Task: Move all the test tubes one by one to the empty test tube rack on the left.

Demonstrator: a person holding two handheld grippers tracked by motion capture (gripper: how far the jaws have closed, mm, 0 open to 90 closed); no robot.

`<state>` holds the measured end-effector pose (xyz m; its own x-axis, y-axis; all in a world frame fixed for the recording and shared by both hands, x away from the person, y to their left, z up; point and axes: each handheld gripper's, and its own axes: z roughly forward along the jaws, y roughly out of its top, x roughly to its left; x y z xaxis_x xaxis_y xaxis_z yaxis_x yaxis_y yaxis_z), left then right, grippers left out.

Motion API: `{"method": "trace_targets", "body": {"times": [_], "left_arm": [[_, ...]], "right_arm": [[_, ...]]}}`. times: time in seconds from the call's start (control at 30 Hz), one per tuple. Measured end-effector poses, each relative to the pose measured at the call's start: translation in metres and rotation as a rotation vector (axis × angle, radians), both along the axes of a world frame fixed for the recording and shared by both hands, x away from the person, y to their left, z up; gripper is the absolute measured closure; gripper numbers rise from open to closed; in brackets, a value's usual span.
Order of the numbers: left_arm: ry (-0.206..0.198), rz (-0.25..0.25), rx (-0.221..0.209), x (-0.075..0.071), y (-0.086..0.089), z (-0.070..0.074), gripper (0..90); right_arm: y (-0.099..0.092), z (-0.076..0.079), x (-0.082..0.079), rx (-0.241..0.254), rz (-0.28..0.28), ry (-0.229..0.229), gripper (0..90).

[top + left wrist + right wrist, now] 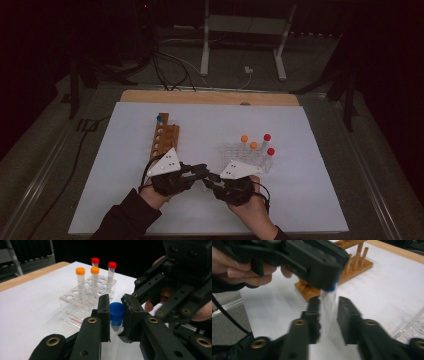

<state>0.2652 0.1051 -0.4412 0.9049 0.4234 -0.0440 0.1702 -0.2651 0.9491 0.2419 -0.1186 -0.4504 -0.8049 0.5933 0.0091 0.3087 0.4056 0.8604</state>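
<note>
A clear tube with a blue cap [116,313] is held above the white mat near the table's front. My left gripper [116,303] is shut on its cap, one pad on each side. In the right gripper view the tube's clear body [328,315] hangs between the jaws of my right gripper [328,306], with a thin gap on one side, so this gripper is open. In the high view the left gripper [204,171] and right gripper [211,181] meet tip to tip, and they hide the tube.
A clear plastic rack [250,156] to the right holds two orange-capped and two red-capped tubes [95,270]. A wooden rack [165,135] to the left has a blue-capped tube [159,118] at its far end. Beyond the table are cables and a stand's legs.
</note>
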Motion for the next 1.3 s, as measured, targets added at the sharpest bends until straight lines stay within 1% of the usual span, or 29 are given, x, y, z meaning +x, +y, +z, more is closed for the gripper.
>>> {"method": "trace_targets", "body": {"times": [0.1, 0.23, 0.37, 0.43, 0.5, 0.53, 0.63, 0.7, 0.77, 0.8, 0.83, 0.9, 1.03, 1.13, 1.27, 1.3], "left_arm": [[-0.012, 0.028, 0.002, 0.004, 0.006, 0.005, 78.0], [-0.028, 0.064, 0.003, 0.01, 0.015, 0.012, 78.1], [-0.041, 0.096, 0.007, 0.017, 0.025, 0.022, 78.1], [-0.049, 0.116, 0.01, 0.021, 0.03, 0.027, 78.1], [-0.057, 0.138, 0.007, 0.026, 0.036, 0.033, 78.1], [-0.062, 0.148, 0.008, 0.028, 0.039, 0.035, 78.1], [-0.065, 0.175, 0.002, 0.035, 0.048, 0.042, 78.2], [-0.067, 0.193, -0.002, 0.039, 0.052, 0.046, 78.1], [-0.076, 0.214, 0.013, 0.043, 0.056, 0.05, 78.2], [-0.078, 0.217, 0.016, 0.045, 0.057, 0.051, 78.1], [-0.077, 0.226, 0.016, 0.046, 0.059, 0.052, 78.1], [-0.081, 0.243, 0.021, 0.051, 0.063, 0.055, 78.1], [-0.089, 0.278, 0.03, 0.059, 0.07, 0.06, 78.1], [-0.097, 0.307, 0.035, 0.065, 0.076, 0.063, 78.1], [-0.101, 0.36, 0.022, 0.075, 0.087, 0.066, 78.1], [-0.098, 0.37, 0.017, 0.077, 0.089, 0.066, 78.1]], "right_arm": [[-0.002, 0.001, 0.001, 0.008, -0.018, -0.006, 60.9], [-0.007, 0.004, 0.002, 0.03, -0.049, -0.023, 53.8], [-0.01, 0.006, 0.002, 0.052, -0.073, -0.041, 42.0], [-0.011, 0.007, 0.002, 0.07, -0.088, -0.049, 36.8], [-0.012, 0.008, 0.002, 0.086, -0.102, -0.051, 29.8], [-0.012, 0.008, 0.003, 0.09, -0.101, -0.047, 26.9], [-0.013, 0.01, 0.004, 0.109, -0.12, -0.043, 15.5], [-0.014, 0.01, 0.004, 0.123, -0.133, -0.045, 13.1], [-0.014, 0.011, 0.004, 0.13, -0.151, -0.045, 6.3], [-0.015, 0.011, 0.005, 0.133, -0.149, -0.047, 2.4], [-0.015, 0.011, 0.005, 0.133, -0.154, -0.05, 2.2], [-0.017, 0.012, 0.004, 0.143, -0.142, -0.053, 0.0], [-0.019, 0.012, 0.004, 0.156, -0.126, -0.057, 0.0], [-0.02, 0.012, 0.004, 0.153, -0.118, -0.057, 0.0], [-0.02, 0.012, 0.004, 0.154, -0.11, -0.051, 0.0], [-0.02, 0.011, 0.004, 0.156, -0.109, -0.049, 0.0]]}}
